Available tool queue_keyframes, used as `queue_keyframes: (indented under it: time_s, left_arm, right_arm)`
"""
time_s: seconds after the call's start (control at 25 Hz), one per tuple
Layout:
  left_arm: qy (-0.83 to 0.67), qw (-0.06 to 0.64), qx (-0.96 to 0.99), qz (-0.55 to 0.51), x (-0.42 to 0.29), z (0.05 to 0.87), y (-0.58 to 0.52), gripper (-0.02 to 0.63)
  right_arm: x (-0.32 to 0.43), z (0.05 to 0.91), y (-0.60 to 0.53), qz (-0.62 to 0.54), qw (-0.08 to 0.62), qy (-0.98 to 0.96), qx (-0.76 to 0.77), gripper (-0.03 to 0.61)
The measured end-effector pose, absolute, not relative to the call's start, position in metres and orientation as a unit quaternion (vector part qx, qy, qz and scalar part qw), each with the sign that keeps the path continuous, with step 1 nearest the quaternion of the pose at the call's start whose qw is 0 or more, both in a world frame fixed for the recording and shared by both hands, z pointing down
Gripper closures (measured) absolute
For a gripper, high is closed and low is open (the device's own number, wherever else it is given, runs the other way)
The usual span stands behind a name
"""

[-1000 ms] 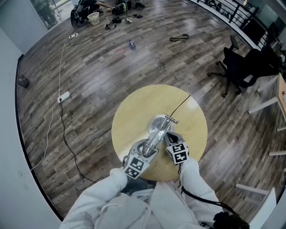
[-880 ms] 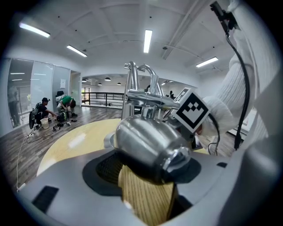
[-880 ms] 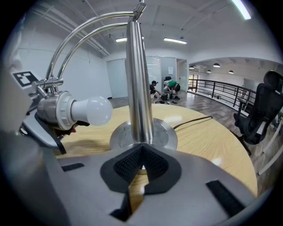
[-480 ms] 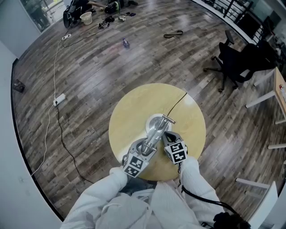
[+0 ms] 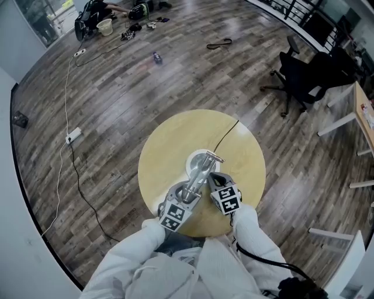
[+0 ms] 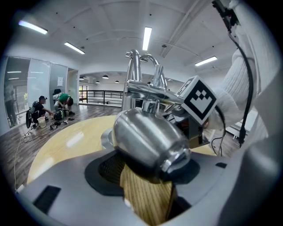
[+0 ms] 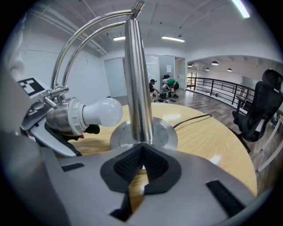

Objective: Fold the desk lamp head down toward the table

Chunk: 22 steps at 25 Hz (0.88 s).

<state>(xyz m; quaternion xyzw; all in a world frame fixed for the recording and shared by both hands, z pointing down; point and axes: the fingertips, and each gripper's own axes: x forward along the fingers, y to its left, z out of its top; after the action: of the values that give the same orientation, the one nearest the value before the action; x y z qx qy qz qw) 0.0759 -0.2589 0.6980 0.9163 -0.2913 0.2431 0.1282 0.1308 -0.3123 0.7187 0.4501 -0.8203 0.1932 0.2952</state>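
Note:
A chrome desk lamp stands on a round wooden table [image 5: 169, 146]. Its lamp head [image 6: 146, 141] hangs low and lies between the pads of my left gripper [image 6: 148, 170]. These jaws have just been closing and look pressed on both sides of the lamp head. Its white bulb [image 7: 104, 112] points level at the upright post [image 7: 138, 88]. My right gripper [image 7: 141, 152] is shut with nothing between its pads. Its tips sit at the foot of the post by the round base [image 7: 163, 134]; I cannot tell if they touch. In the head view both grippers [image 5: 186, 195] [image 5: 209, 175] flank the lamp.
The lamp's black cord [image 7: 194, 119] runs off the far side of the table. A black office chair [image 5: 304, 76] stands on the wood floor to the right. People crouch by bags [image 5: 99, 11] far off, and a cable and power strip [image 5: 73, 135] lie on the floor at left.
The head view has drifted a little, so the table sits slightly further left. Both grippers stay where they were at the lamp, and the lamp head keeps its low place.

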Motion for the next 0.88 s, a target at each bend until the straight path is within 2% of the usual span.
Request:
queue_keyframes:
  time_s: [0.64,0.88]
  left_arm:
    - [-0.312,0.122,0.908,0.253,0.071,0.700,-0.258,0.353]
    - [-0.354,0.138,0.885,0.270,0.022,0.703,-0.234,0.353]
  right_arm:
    - [0.134,0.720,-0.312,0.186,0.296,-0.826,0.443,0.568]
    - [0.145,0.713,-0.312,0.199,0.267,-0.816,0.473,0.568]
